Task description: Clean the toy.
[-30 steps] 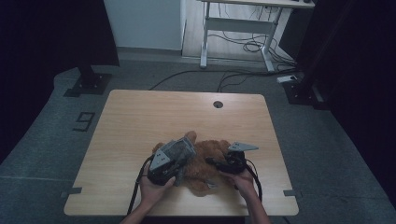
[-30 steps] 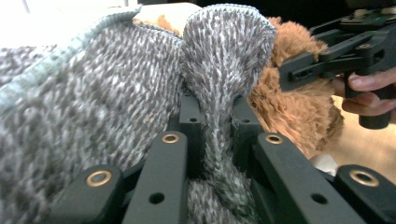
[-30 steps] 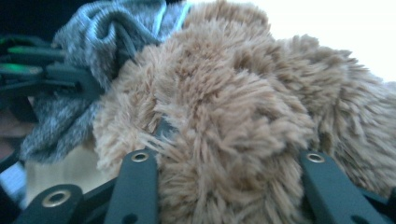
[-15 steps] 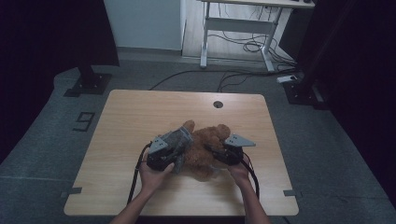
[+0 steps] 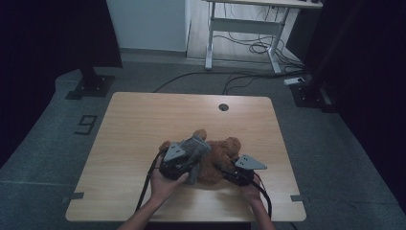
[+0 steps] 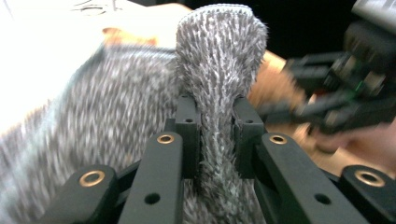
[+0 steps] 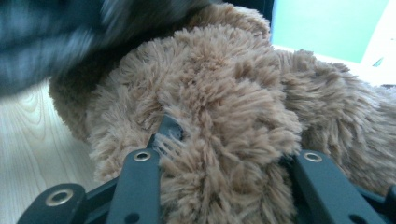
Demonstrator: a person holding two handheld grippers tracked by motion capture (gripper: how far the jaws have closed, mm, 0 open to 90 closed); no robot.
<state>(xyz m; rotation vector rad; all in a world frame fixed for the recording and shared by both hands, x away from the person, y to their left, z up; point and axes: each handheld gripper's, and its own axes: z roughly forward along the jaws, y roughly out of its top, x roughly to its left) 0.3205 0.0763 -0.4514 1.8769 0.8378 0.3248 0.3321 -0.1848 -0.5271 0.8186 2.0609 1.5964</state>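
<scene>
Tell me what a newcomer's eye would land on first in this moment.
The brown plush bear lying near the front edge of the wooden table, with a gripper on either side. The left gripper pinches a fold of grey fuzzy fabric that lies against the bear, while the right gripper is buried in the bear's fur, clamped on a tuft.

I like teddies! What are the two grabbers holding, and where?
The left gripper pinches a fold of fuzzy grey knit cloth. The right gripper clamps the brown plush teddy bear by a furry bulge.
</scene>
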